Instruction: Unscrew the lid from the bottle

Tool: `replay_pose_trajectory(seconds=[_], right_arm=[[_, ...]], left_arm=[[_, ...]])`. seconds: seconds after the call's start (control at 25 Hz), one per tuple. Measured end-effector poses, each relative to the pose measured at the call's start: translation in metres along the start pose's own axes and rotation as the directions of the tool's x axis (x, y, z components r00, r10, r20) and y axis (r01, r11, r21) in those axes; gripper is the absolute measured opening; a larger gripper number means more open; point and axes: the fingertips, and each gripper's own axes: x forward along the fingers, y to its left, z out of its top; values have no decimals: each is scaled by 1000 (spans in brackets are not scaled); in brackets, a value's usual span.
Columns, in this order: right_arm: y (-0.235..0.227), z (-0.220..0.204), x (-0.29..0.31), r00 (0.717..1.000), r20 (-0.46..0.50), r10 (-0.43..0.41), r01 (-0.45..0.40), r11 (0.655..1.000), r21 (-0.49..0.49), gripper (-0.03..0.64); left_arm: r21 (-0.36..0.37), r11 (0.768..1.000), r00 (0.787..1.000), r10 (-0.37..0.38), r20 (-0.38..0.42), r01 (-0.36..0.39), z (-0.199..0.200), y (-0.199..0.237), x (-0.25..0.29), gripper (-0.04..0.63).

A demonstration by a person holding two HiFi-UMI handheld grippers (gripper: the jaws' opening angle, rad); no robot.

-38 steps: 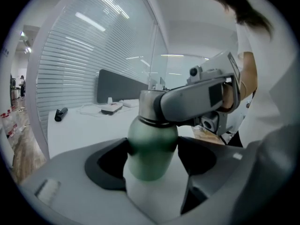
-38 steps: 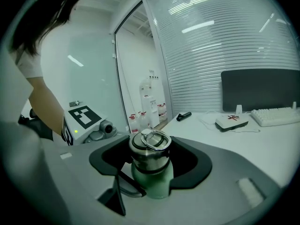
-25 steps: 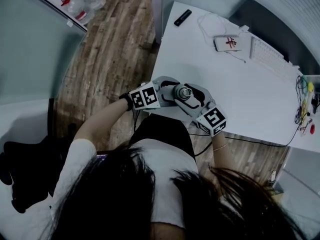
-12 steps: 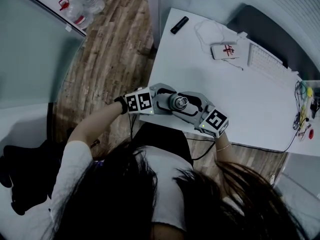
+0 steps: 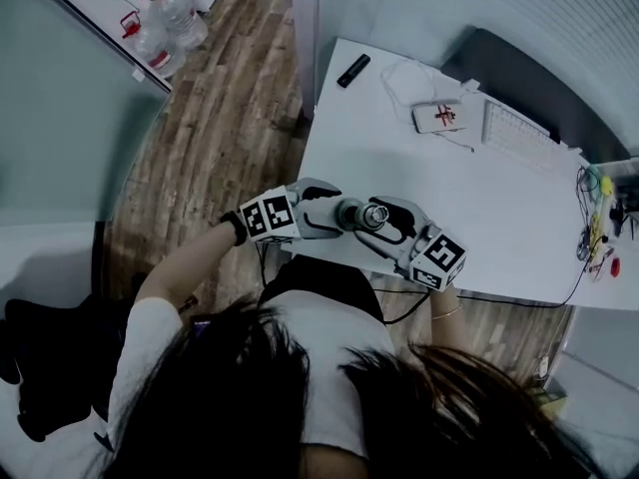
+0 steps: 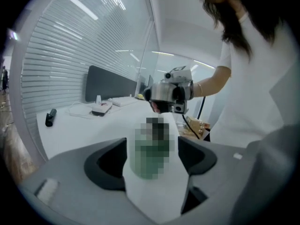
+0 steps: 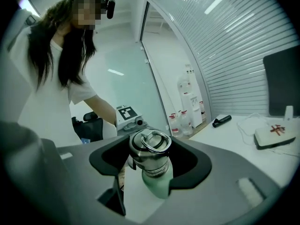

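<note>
A pale green bottle (image 7: 158, 184) with a steel lid (image 7: 150, 150) that has a ring handle sits between both grippers at the front edge of the white table (image 5: 479, 188). My left gripper (image 6: 152, 153) is shut on the bottle's body (image 6: 154, 191), which fills the gap between its jaws. From the opposite side my right gripper (image 7: 150, 156) closes its dark pads around the lid. In the head view the lid (image 5: 371, 215) shows as a shiny round top between the left gripper (image 5: 337, 215) and the right gripper (image 5: 379, 218). A mosaic patch hides the bottle's upper part in the left gripper view.
A black remote (image 5: 352, 70), a white box with a red mark (image 5: 437, 118), a keyboard (image 5: 519, 133) and loose cables (image 5: 594, 228) lie toward the table's far side and right end. Water jugs (image 5: 165, 28) stand on the wooden floor beyond the table's left edge.
The head camera has shifted. The right gripper's marker cube has swung outward to the right and the left one a little left. The bottle stays held between the two grippers.
</note>
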Motion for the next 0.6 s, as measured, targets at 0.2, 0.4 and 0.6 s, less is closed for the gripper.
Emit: replay_pose_trajectory(seconds=[0.2,0.4,0.6], right_arm=[[-5,19,-18,992,40,-117,117,993,13,264],[-18,38,-37,961,78,-263,261,964,43,264],[-26,52,-55,920,130,-370,365,929,57,264]], left_arm=[[17,999,997,37,68,-38,30,-2,-20,388],[8,992,978,121,170,-124,70,7,-35,387],[-28,980,949,199,244,-198,103,13,-44,385]])
